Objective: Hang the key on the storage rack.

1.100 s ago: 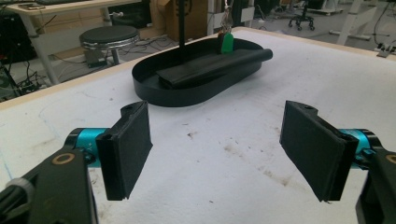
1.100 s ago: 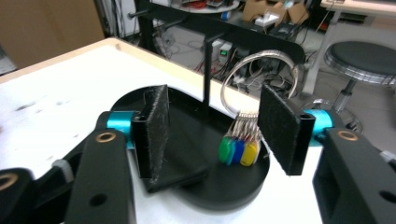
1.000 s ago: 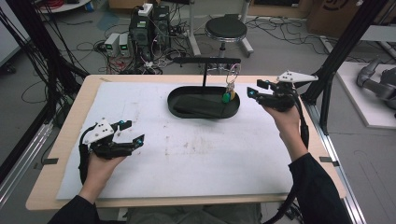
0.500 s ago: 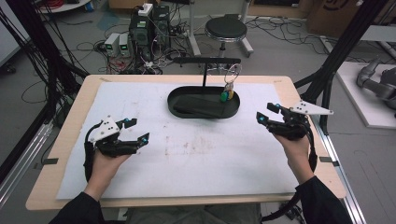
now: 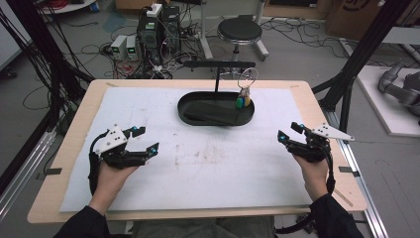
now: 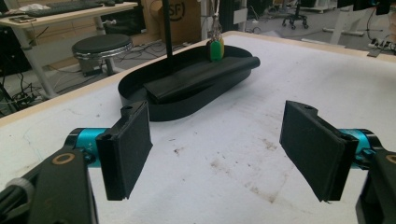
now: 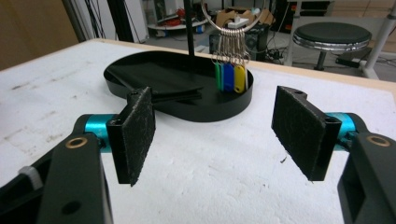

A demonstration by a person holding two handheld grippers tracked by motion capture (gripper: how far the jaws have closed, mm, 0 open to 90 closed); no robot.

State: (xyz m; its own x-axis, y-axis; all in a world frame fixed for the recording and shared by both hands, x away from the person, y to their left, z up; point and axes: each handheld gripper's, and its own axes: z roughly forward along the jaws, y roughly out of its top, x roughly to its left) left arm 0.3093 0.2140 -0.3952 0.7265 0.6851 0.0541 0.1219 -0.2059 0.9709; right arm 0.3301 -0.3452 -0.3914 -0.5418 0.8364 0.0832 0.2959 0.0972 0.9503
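Since a second ago, my right gripper (image 5: 290, 132) has come away from the black tray (image 5: 184, 106) and dropped down low over the white mat (image 5: 223, 168), near the table's right edge. Its jaws have just been opening, and nothing is between them. In the right gripper view both black pads (image 7: 135, 133) stand wide apart with only the white mat showing in the gap.

My left gripper (image 5: 146, 140) has stayed almost where it was, on the left side of the mat. Its jaws are wide apart too, and they hold nothing. In the left gripper view I see bare mat with some little brown marks between its pads (image 6: 128, 149).

Now the key ring (image 5: 247, 78) hangs from the black stand (image 5: 218, 67) that rises out of the oval tray. Little tags (image 7: 229, 77) in green, blue and yellow dangle from the ring, down near the right end of the tray. A flat black piece (image 6: 201, 77) lies inside the tray. All of this sits at the far middle of the table, well apart from both of my grippers. Both grippers point toward the tray.
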